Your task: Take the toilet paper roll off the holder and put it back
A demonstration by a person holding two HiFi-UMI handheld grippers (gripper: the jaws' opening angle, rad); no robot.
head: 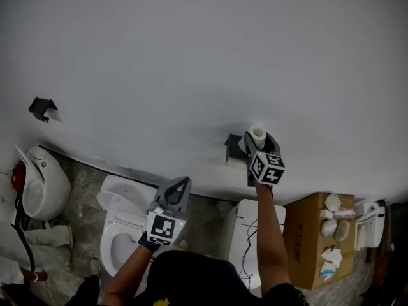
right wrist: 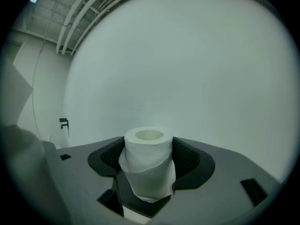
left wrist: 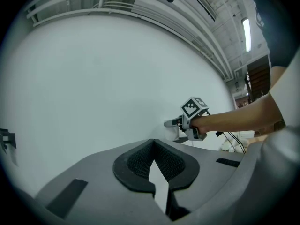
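Note:
The white toilet paper roll stands upright between the jaws of my right gripper, its cardboard core facing up. Both pads touch its sides, so the gripper is shut on it. In the head view the roll and right gripper are up against the white wall, just right of the black holder. Whether the roll still sits on the holder I cannot tell. My left gripper hangs lower and to the left, away from the wall, with its jaws together and nothing in them.
A second black holder is fixed to the wall far left. Below stand a white toilet, a white urinal-like fixture, a toilet tank and a cardboard box with several small white items.

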